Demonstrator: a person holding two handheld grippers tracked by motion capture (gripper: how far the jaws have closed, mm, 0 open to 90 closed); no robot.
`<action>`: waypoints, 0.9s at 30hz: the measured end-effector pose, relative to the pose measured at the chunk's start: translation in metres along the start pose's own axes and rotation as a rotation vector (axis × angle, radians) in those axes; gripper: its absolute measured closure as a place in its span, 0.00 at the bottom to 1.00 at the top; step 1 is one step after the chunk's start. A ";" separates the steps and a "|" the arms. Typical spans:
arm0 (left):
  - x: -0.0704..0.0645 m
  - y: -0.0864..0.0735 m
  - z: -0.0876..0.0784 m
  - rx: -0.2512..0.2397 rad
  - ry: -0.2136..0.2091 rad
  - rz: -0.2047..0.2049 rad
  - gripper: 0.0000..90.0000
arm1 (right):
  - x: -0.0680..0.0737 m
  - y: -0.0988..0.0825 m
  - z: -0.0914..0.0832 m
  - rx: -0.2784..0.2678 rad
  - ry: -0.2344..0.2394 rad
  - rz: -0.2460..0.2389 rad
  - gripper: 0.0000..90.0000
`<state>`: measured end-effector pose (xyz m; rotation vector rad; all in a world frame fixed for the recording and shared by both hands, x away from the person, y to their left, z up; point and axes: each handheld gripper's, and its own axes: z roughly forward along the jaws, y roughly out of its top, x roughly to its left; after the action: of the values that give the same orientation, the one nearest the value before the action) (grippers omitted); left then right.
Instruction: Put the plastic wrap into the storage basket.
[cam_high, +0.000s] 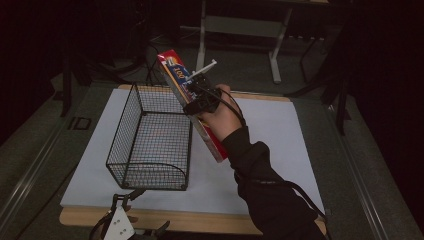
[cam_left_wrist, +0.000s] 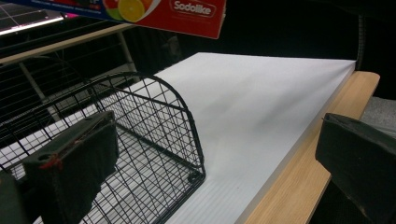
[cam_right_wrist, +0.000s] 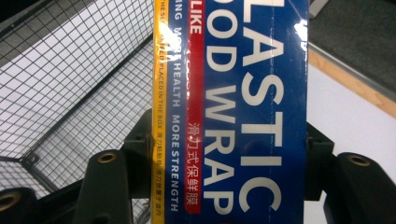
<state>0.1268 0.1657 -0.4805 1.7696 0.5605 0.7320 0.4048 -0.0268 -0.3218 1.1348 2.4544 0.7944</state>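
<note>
A long box of plastic wrap (cam_high: 213, 142), red and blue, hangs tilted in the air over the right rim of a black wire basket (cam_high: 150, 140). My right gripper (cam_high: 196, 96) is shut on the box near its upper half, and a hand in a black sleeve holds the gripper. In the right gripper view the box (cam_right_wrist: 243, 93) stands between both jaws of the right gripper (cam_right_wrist: 229, 156), with the basket's mesh (cam_right_wrist: 70, 79) below at the left. My left gripper (cam_high: 126, 200) rests at the table's front edge, just before the basket. Its jaws (cam_left_wrist: 215, 172) stand wide open with nothing between them.
The basket stands on a white board (cam_high: 270, 135) that lies on a wooden table (cam_high: 165, 220). Nothing lies in the basket (cam_left_wrist: 149, 135). White board stretches to the right of the basket. Metal table legs (cam_high: 275, 55) and dark floor lie beyond the far edge.
</note>
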 end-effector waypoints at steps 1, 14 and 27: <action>0.000 0.000 0.000 0.000 0.000 0.001 0.00 | 0.003 0.002 0.001 -0.003 -0.006 -0.004 0.44; 0.000 0.000 -0.001 -0.001 -0.001 0.000 0.00 | 0.037 0.024 0.012 -0.041 -0.005 -0.029 0.44; 0.000 0.000 -0.003 -0.009 -0.005 0.006 0.00 | 0.072 0.039 0.039 -0.089 0.041 -0.009 0.44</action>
<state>0.1252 0.1677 -0.4799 1.7651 0.5478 0.7333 0.4018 0.0636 -0.3334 1.0849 2.4292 0.9233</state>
